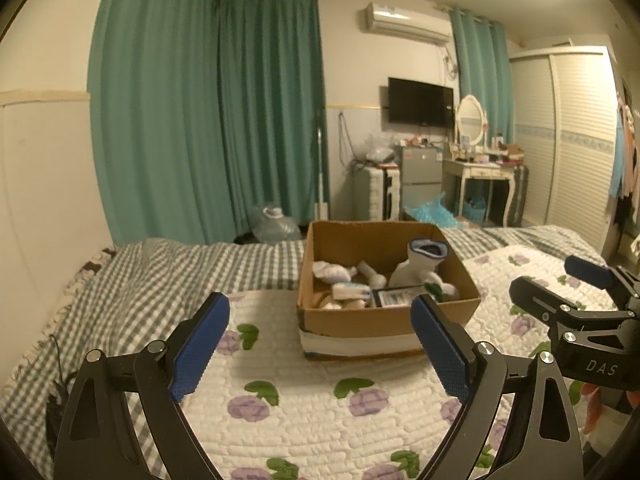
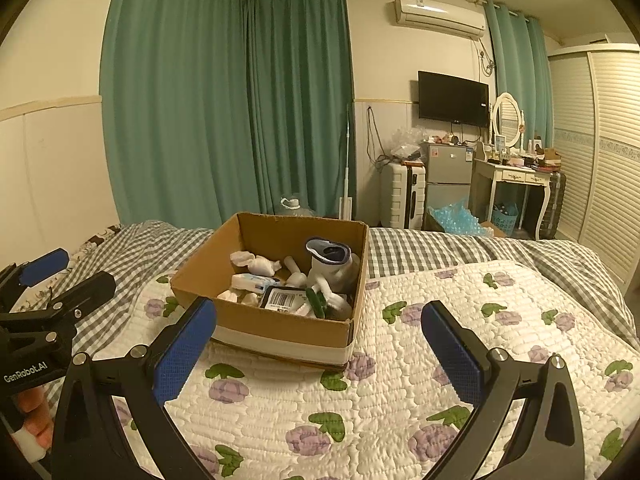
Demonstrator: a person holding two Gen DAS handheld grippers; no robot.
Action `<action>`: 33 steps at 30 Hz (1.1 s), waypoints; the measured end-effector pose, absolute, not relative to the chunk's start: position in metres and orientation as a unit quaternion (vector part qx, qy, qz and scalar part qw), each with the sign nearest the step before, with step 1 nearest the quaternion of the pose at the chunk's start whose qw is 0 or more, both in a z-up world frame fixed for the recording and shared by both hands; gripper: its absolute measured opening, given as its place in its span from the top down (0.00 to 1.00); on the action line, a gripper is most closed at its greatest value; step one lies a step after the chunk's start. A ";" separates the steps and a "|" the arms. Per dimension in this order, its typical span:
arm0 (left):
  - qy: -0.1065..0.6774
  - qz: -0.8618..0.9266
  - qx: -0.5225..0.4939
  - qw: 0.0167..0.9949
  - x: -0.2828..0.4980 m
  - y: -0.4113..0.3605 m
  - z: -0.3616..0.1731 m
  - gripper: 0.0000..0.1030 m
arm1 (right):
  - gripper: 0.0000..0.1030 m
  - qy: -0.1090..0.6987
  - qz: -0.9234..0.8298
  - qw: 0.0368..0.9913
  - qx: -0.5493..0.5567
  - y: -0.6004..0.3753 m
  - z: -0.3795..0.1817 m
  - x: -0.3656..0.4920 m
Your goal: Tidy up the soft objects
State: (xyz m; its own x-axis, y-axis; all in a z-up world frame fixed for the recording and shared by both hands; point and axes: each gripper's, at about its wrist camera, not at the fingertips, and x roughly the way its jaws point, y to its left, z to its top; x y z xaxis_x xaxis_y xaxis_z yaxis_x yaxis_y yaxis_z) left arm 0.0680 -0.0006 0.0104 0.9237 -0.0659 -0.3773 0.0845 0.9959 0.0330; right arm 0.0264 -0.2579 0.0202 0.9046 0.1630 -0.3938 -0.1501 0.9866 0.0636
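Your box (image 1: 384, 320) sits on the quilt (image 1: 304, 412) in the middle of the bed (image 1: 160, 276), open at the top. Inside lie rolled white socks (image 2: 258, 264), a white plush toy (image 2: 332, 268) with a blue-lined mouth standing at the right, and a barcoded packet (image 2: 282, 299) near the front wall. Your left tongs (image 1: 320, 348) hover just before the box, pads wide apart, nothing between them. Your right tongs (image 2: 318, 352) hover beside them, likewise spread and empty. Behind the bed hang green curtains (image 2: 224, 100); a television (image 2: 453, 98) is on the far wall.
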 end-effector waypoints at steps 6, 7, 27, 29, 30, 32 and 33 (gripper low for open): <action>0.192 -0.039 0.024 0.980 0.068 0.000 0.010 0.09 | 0.00 0.203 0.079 0.976 0.014 -0.258 0.021 0.026; 0.192 -0.039 0.024 0.980 0.068 0.000 0.010 0.09 | 0.00 0.203 0.079 0.976 0.014 -0.258 0.021 0.026; 0.194 -0.035 0.025 0.980 0.066 0.000 0.009 0.09 | 0.00 0.205 0.078 0.976 0.014 -0.258 0.019 0.027; 0.194 -0.036 0.025 0.980 0.066 0.000 0.009 0.09 | 0.00 0.205 0.078 0.975 0.014 -0.258 0.019 0.027; 0.194 -0.035 0.025 0.980 0.066 0.000 0.009 0.09 | 0.00 0.205 0.079 0.975 0.014 -0.258 0.019 0.027; 0.194 -0.035 0.025 0.980 0.066 0.000 0.009 0.09 | 0.00 0.205 0.078 0.975 0.014 -0.258 0.019 0.027; 0.195 -0.035 0.025 0.980 0.067 0.000 0.009 0.09 | 0.00 0.206 0.079 0.975 0.014 -0.258 0.019 0.027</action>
State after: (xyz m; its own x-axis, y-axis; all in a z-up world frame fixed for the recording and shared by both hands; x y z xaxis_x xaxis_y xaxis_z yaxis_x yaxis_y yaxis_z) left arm 0.0666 0.0000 0.0089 0.9218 -0.0592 -0.3830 0.0788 0.9963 0.0356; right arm 0.0270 -0.2583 0.0189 0.9031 0.1592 -0.3988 -0.1475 0.9872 0.0601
